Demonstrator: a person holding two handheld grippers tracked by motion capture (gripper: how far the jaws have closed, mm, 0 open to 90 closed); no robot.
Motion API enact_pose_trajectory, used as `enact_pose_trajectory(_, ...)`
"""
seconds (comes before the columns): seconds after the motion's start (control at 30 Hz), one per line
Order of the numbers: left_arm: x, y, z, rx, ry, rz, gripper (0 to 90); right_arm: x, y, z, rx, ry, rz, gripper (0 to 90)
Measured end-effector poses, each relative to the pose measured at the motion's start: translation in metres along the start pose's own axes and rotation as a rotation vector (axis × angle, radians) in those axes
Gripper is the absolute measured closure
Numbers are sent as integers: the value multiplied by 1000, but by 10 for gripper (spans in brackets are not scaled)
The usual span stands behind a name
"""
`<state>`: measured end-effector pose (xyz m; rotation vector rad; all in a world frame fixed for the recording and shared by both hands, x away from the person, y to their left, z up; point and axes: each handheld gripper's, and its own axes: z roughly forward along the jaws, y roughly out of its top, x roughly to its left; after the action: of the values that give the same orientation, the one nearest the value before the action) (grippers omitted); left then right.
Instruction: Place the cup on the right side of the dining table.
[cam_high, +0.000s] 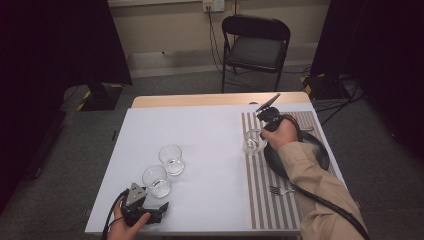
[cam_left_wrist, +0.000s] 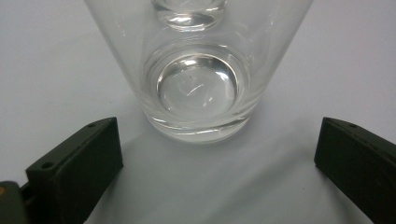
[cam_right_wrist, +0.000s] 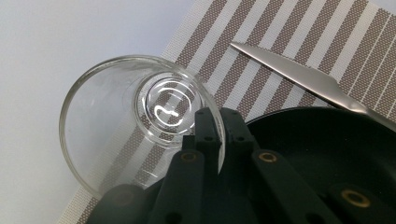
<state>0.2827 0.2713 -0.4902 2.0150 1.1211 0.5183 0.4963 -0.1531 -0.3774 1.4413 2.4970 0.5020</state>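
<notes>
Table setting with three clear glass tumblers. The right gripper (cam_high: 264, 134) has its jaws clenched on the wall of one clear glass tumbler (cam_right_wrist: 140, 121), one jaw inside the rim and one outside, as the right gripper view shows. This tumbler stands at the left edge of the brown-and-white striped placemat (cam_high: 260, 200), just beside the black round plate (cam_right_wrist: 327, 140); a silver table knife (cam_right_wrist: 299, 74) lies on the mat beyond it, and a silver fork (cam_high: 281, 190) lies nearer the person.

The left gripper (cam_high: 159, 210) rests at the near left of the white table (cam_high: 210, 130) with its jaws released and spread wide, nothing between them. Directly ahead of them, upright and apart from both pads, stands a second clear glass tumbler (cam_left_wrist: 196, 88); a third clear tumbler (cam_high: 171, 159) stands just beyond and to its right.

Judged from this layout, the left hand is the nearer to the two loose tumblers and needs a short straight advance so that the near one passes between its jaws.
</notes>
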Motion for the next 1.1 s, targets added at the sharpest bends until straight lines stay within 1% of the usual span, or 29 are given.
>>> enact_pose_trajectory(0.2, 0, 0, 0, -2, 0, -1, 1, 0, -1, 0, -7, -6, 4, 867)
enact_pose_trajectory(0.4, 0, 0, 0, 0, 1, 1, 1, -1, -2, 1, -25, -1, 19, 864)
enact_pose_trajectory(0.7, 0, 0, 0, -1, 1, 2, 1, 0, -1, 2, -38, -8, 21, 844)
enact_pose_trajectory(0.73, 0, 0, 0, -1, 2, 1, 1, 0, -2, 3, -38, -14, 24, 814)
enact_pose_trajectory(0.8, 0, 0, 0, 0, 1, 1, 1, -1, -2, 4, -43, -30, 28, 784)
enact_pose_trajectory(0.83, 0, 0, 0, 0, 1, 1, 1, -1, -2, 4, -43, -30, 28, 784)
enact_pose_trajectory(0.9, 0, 0, 0, 0, 2, 2, 1, -3, -4, 5, -51, -34, 36, 732)
enact_pose_trajectory(0.93, 0, 0, 0, 0, 1, 2, 1, -5, -5, 5, -59, -24, 35, 699)
enact_pose_trajectory(0.97, 0, 0, 0, -1, 1, 1, 1, -6, -6, 6, -69, -7, 44, 636)
enact_pose_trajectory(1.0, 0, 0, 0, -2, 1, -1, 1, -6, -6, 6, -74, -1, 52, 595)
enact_pose_trajectory(1.03, 0, 0, 0, -1, 2, -1, 1, -6, -6, 7, -73, -6, 43, 565)
enact_pose_trajectory(1.1, 0, 0, 0, -1, 2, -1, 1, -6, -7, 7, -83, -5, 51, 487)
